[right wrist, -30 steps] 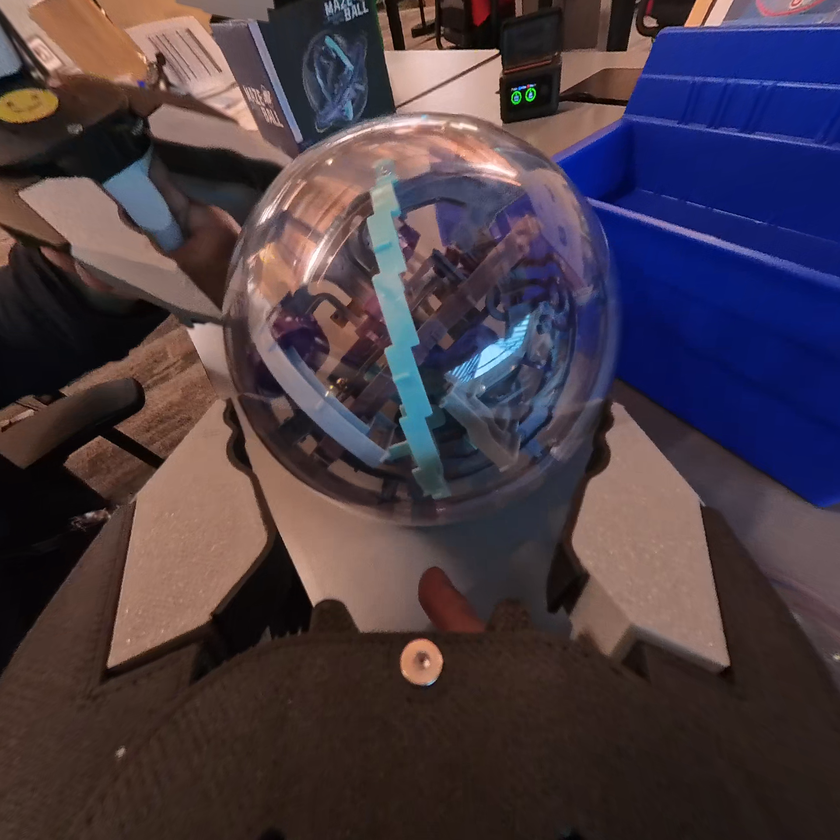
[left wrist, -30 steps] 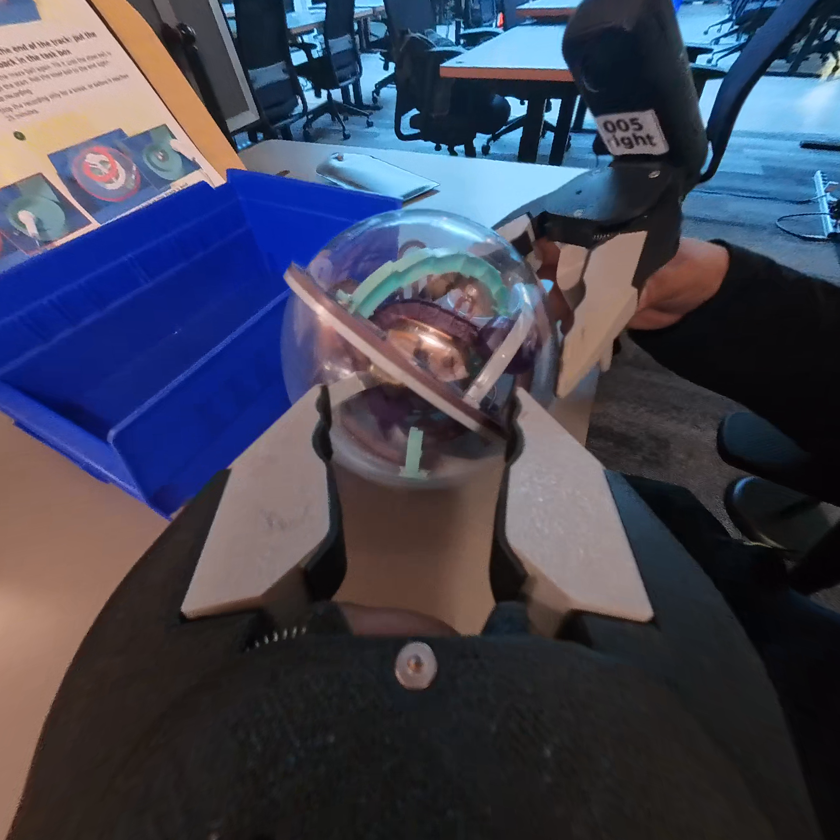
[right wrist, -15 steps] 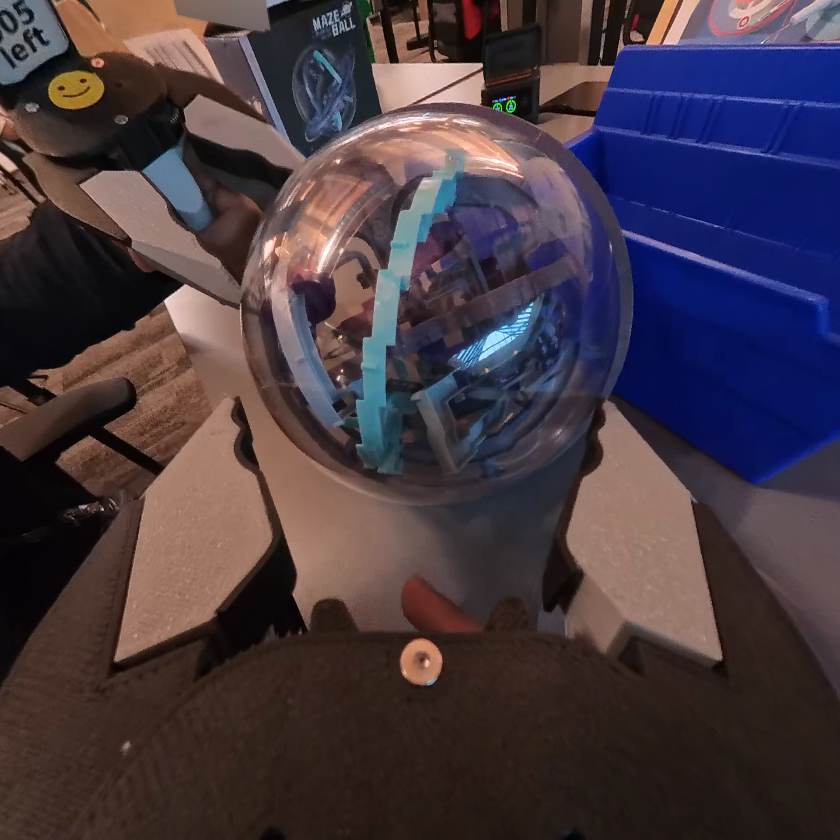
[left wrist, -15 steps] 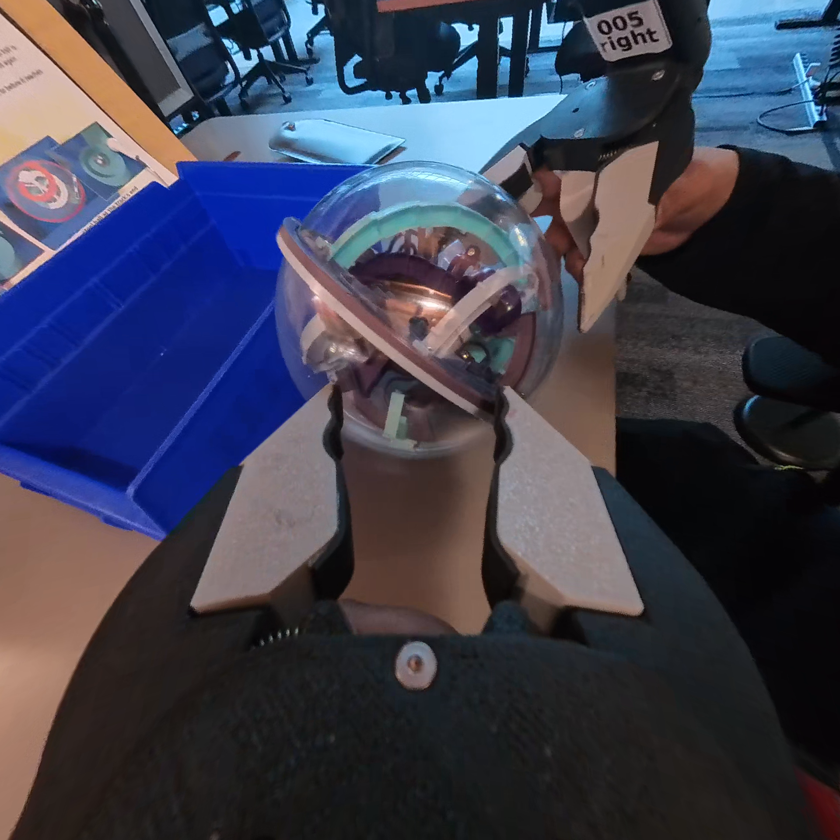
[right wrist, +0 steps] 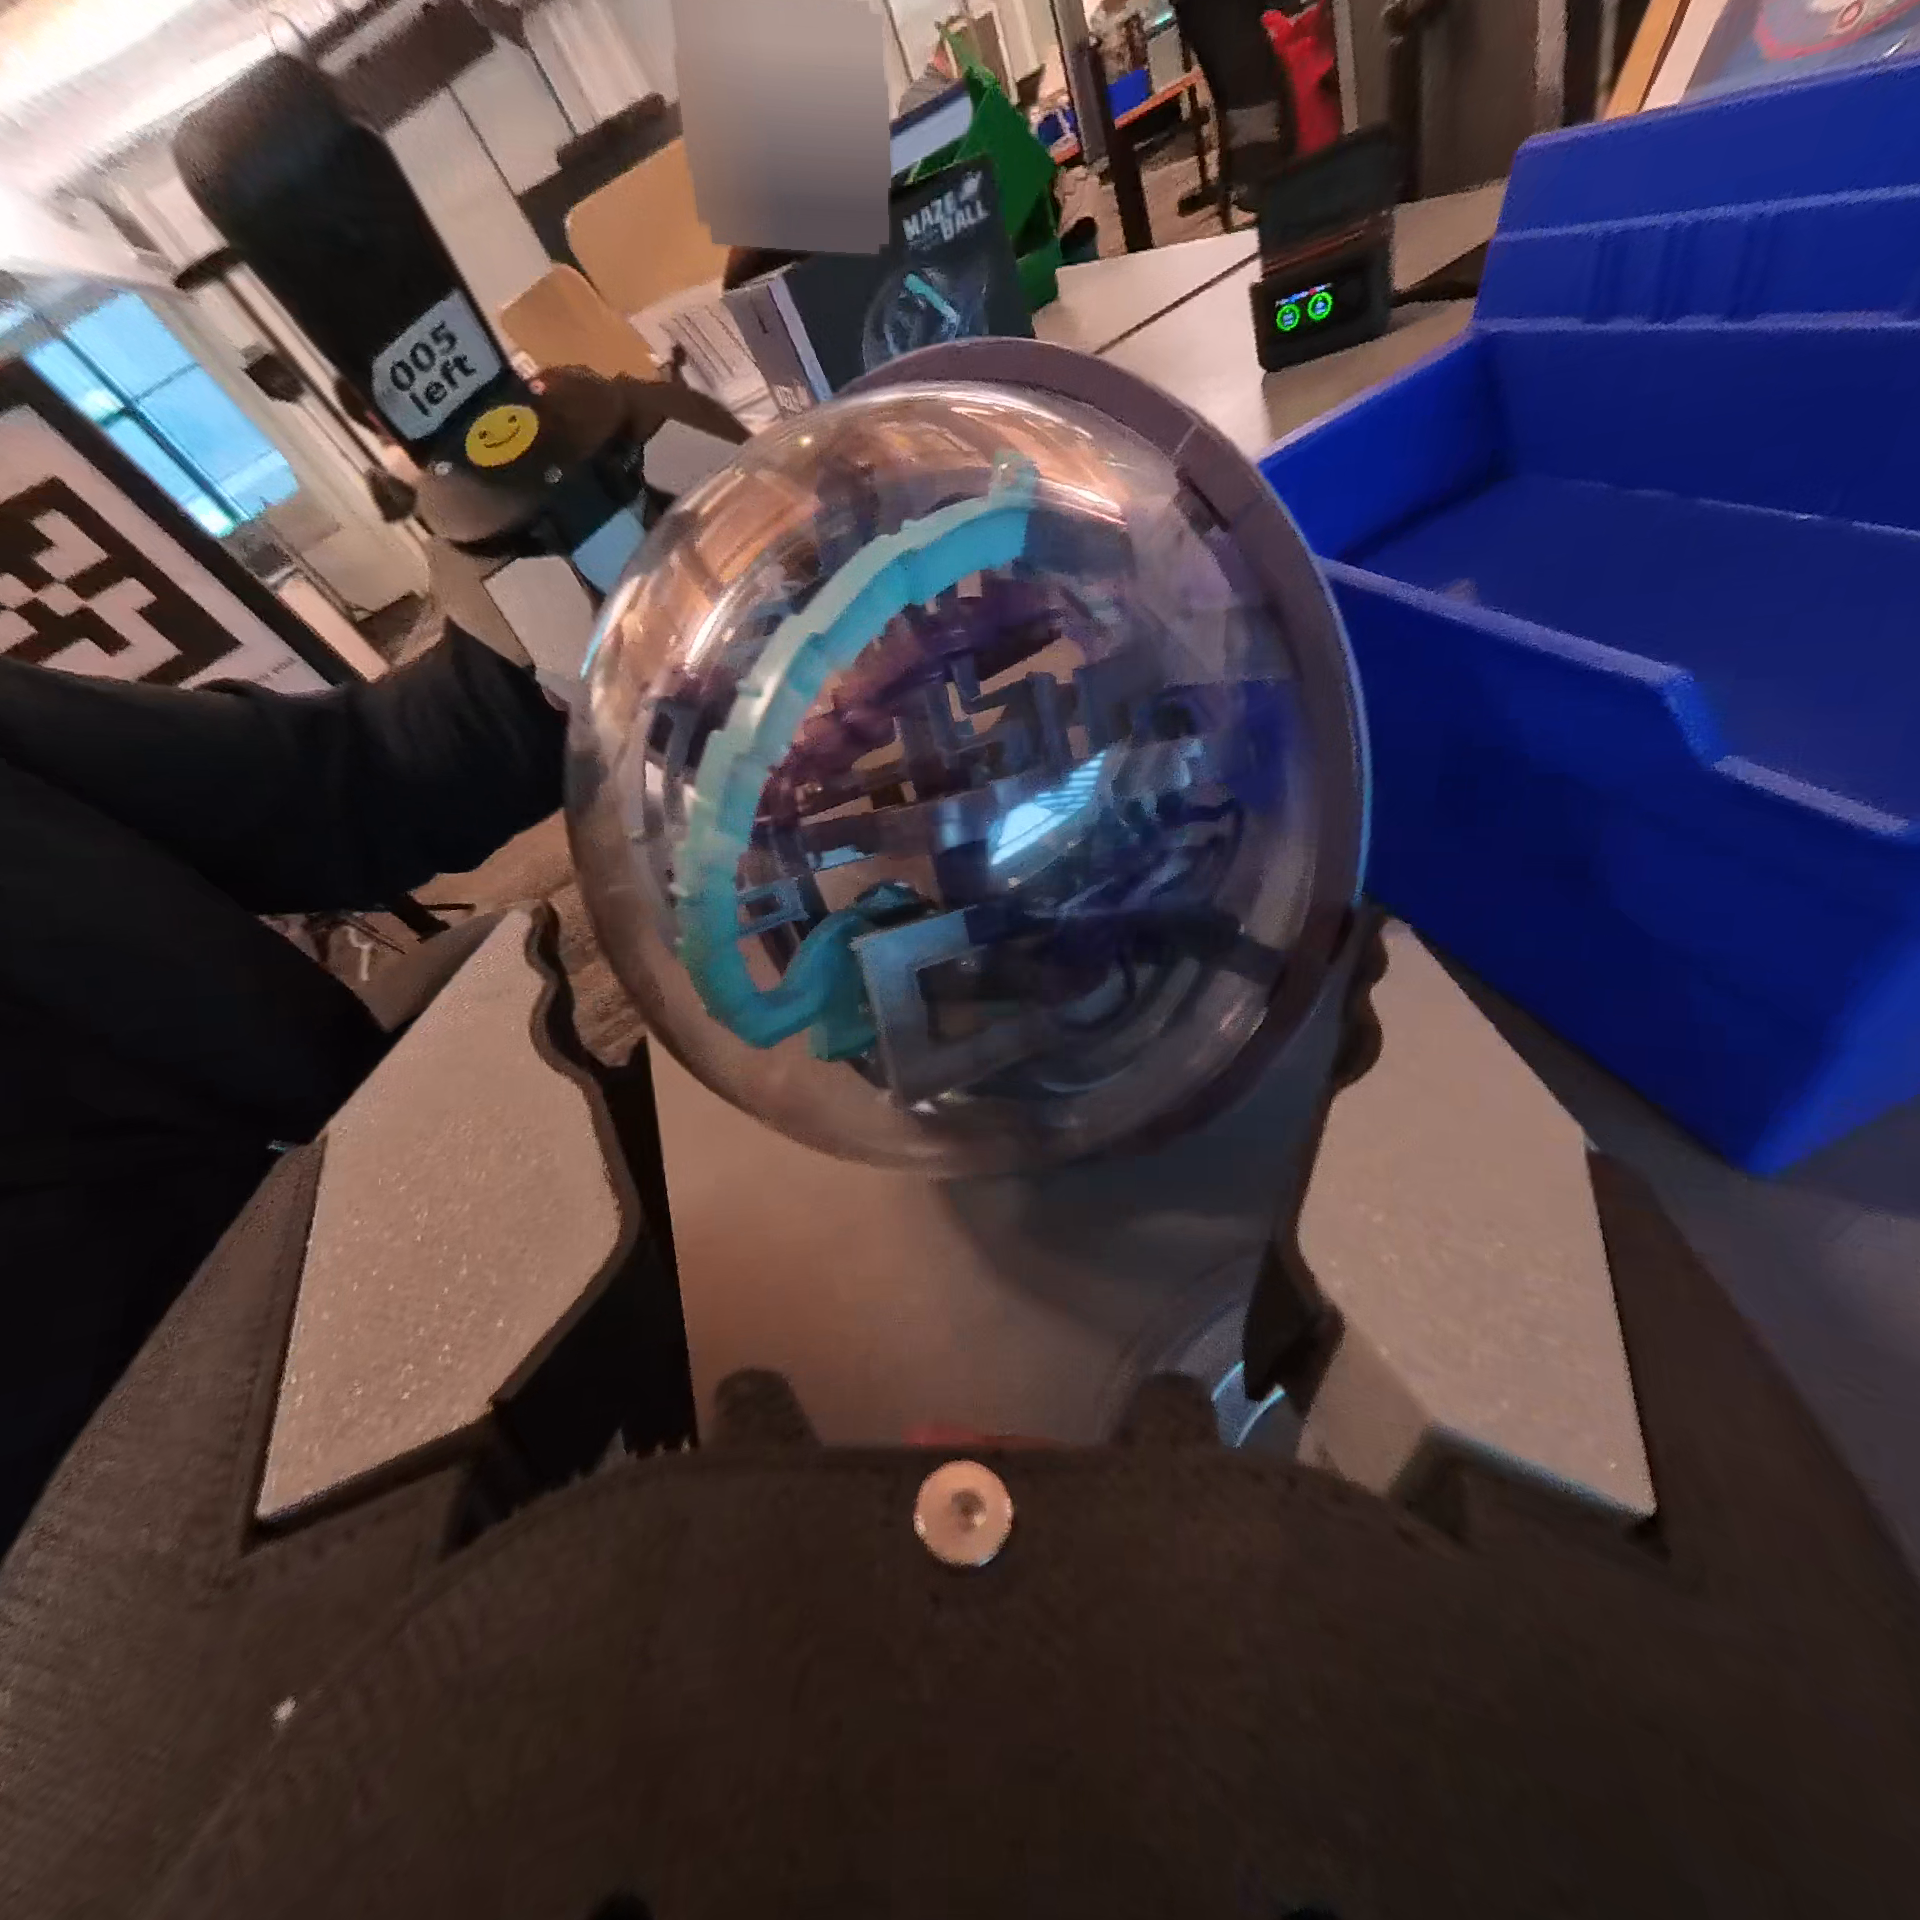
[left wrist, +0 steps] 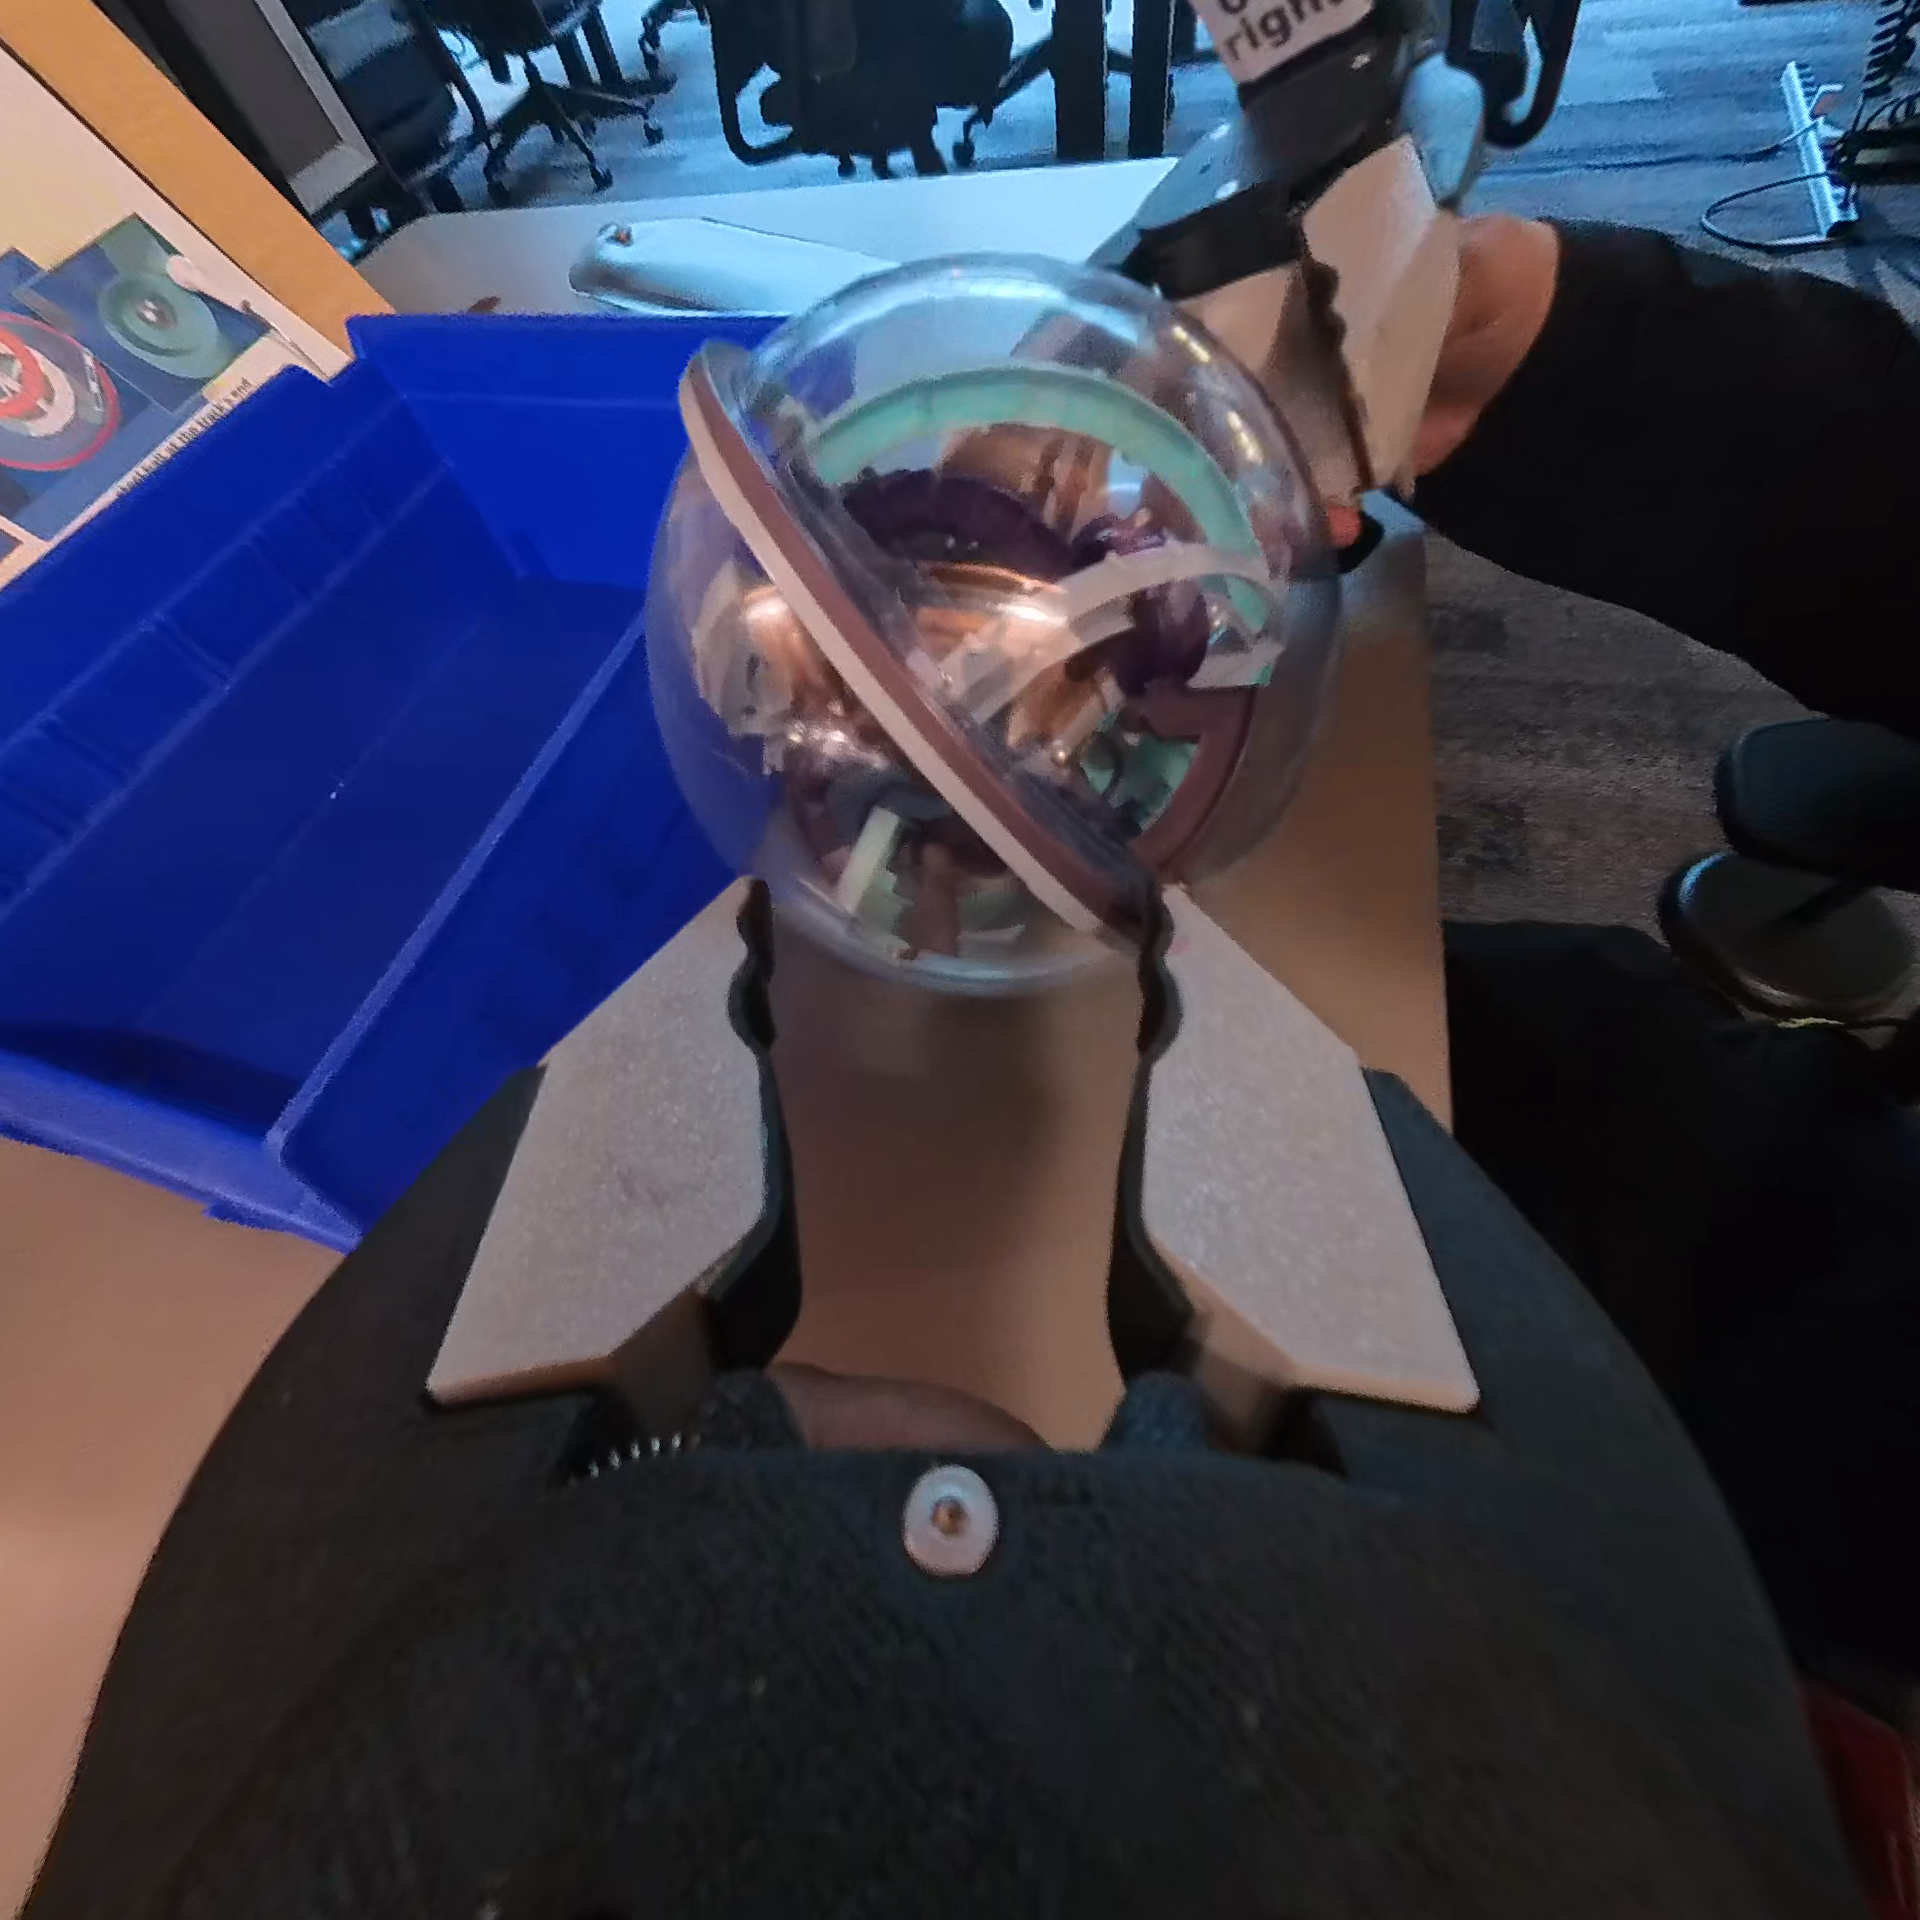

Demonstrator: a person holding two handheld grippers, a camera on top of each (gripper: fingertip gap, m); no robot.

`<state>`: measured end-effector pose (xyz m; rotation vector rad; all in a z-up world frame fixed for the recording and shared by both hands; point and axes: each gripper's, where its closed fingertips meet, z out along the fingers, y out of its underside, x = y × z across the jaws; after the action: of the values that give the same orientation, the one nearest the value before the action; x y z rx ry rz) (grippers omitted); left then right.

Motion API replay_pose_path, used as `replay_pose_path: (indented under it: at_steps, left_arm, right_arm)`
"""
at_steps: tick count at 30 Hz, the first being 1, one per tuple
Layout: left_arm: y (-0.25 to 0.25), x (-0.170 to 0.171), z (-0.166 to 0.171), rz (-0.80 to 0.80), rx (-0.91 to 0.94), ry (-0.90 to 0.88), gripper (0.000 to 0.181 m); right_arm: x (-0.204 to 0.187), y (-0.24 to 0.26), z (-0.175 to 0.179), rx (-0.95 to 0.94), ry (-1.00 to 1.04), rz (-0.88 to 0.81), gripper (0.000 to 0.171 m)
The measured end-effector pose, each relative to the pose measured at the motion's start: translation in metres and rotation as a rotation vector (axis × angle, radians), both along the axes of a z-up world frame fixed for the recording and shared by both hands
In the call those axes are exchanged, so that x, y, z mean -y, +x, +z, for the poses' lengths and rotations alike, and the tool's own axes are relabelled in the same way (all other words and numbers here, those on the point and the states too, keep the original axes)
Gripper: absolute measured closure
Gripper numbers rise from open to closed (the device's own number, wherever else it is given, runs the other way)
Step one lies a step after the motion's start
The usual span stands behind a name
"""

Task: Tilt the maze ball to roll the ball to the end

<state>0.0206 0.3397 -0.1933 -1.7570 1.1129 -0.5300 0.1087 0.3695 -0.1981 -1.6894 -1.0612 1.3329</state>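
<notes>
Here 2 hand-held grippers [left wrist: 951, 935] [right wrist: 951, 997] clamp the tilted maze ball [left wrist: 977, 644].

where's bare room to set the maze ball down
Bare table left of the left gripper, in front of the blue bin; also inside the bin. Crowded behind the maze ball: box and small screen device.

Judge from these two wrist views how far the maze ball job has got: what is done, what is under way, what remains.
Done: the maze ball is off the table, gripped by the left claw and right claw. Under way: it is held tilted, its seam ring slanting, beside the blue bin. Left: the small ball inside cannot be made out, so reaching the end is unconfirmed.
</notes>
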Motion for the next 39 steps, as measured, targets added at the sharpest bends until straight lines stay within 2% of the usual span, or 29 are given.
replay_pose_path:
  at_steps: [5,7,13,20,28,39]
  left_arm:
    - [0.010,0.000,-0.025,-0.045,-0.038,-0.055,0.090]
    - [0.012,-0.007,-0.032,-0.039,-0.057,-0.047,0.087]
    - [0.016,-0.009,-0.036,-0.071,-0.010,-0.060,0.087]
    - [0.017,-0.011,-0.038,-0.090,-0.024,0.012,0.087]
    - [0.021,-0.010,-0.005,-0.097,0.067,0.106,0.087]
    - [0.020,-0.009,0.054,-0.107,0.102,0.280,0.086]
  right_arm:
    - [0.001,-0.011,-0.009,0.006,-0.034,0.070,0.029]
    - [0.000,-0.015,-0.010,0.014,-0.002,0.070,0.027]
    - [-0.002,-0.014,-0.006,0.007,0.025,0.048,0.027]
    - [0.000,-0.013,-0.004,0.034,0.101,0.020,0.027]
    - [0.002,-0.012,0.030,-0.024,0.161,-0.002,0.026]
    - [0.010,-0.016,0.098,0.053,0.351,-0.038,0.024]
